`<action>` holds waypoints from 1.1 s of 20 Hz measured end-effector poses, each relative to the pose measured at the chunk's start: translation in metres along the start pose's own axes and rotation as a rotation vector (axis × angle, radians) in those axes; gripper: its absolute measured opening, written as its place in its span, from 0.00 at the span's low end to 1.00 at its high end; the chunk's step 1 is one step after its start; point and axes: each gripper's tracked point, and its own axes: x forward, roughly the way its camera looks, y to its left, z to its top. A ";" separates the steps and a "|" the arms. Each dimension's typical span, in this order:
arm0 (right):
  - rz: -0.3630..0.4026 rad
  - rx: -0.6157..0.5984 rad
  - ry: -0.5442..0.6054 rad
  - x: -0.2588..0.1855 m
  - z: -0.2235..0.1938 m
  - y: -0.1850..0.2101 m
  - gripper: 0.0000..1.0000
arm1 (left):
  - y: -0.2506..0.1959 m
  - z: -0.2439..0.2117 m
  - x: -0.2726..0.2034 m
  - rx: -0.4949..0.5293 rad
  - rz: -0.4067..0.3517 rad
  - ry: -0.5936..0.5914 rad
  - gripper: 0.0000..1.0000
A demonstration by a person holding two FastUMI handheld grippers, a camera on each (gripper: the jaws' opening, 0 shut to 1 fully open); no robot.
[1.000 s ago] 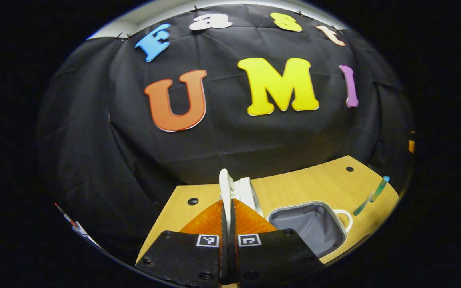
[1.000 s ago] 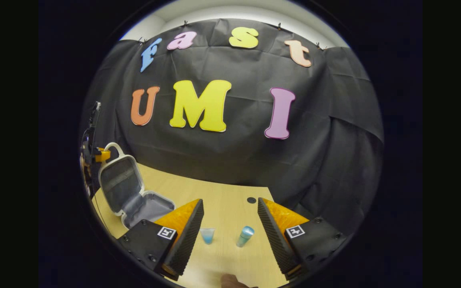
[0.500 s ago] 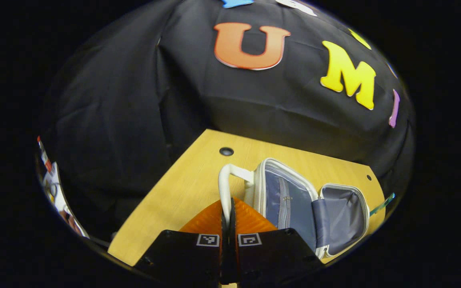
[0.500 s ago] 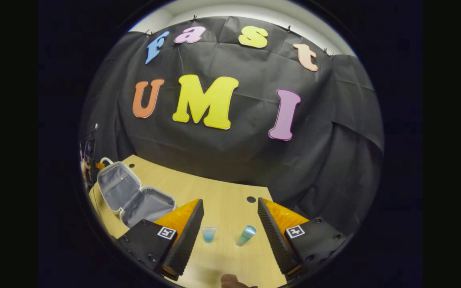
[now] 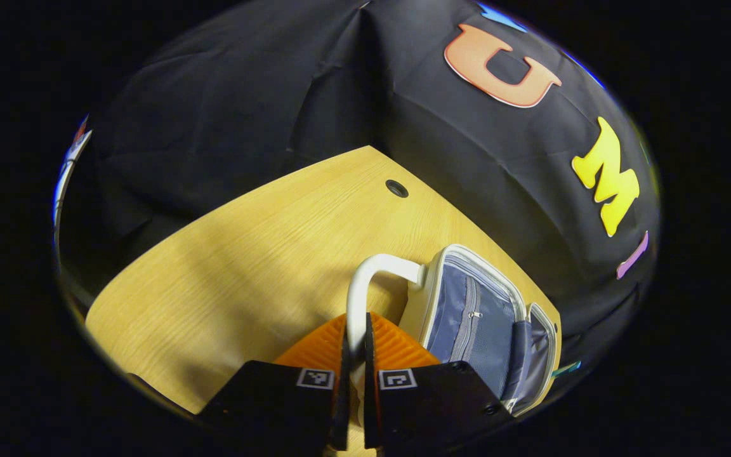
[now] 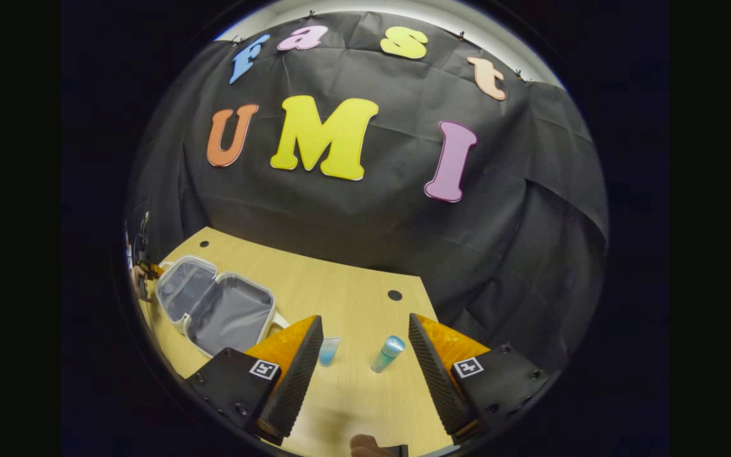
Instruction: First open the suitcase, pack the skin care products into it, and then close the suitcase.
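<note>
Two halves of the suitcase are lying spread open near the desk's left edge, grey lining facing up. The left tongs are gripping the white handle, both fingers pressing on it. The blue-capped tube and the small blue bottle are resting on the desk between the right tongs' wide-apart fingers, untouched.

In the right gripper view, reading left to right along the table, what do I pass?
Open suitcase → right gripper's left finger → small blue tube → teal-capped bottle → right gripper's right finger.
</note>
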 end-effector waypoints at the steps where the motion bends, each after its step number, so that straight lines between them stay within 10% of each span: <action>1: 0.000 0.000 0.001 0.000 -0.002 -0.002 0.81 | 0.003 -0.005 0.001 -0.008 0.015 0.006 0.04; 3: 0.007 0.002 -0.003 -0.001 -0.004 -0.004 0.81 | 0.017 0.001 -0.004 -0.010 0.073 -0.015 0.29; 6: 0.020 0.005 -0.027 -0.002 -0.003 -0.012 0.81 | 0.025 0.019 -0.032 0.023 0.170 -0.088 1.00; 11: 0.059 0.009 -0.080 -0.005 0.001 -0.031 0.81 | -0.026 0.044 -0.095 0.164 0.221 -0.250 1.00; 22: 0.164 0.050 -0.064 0.018 -0.022 -0.077 0.80 | -0.300 -0.045 -0.164 0.454 -0.027 -0.343 0.98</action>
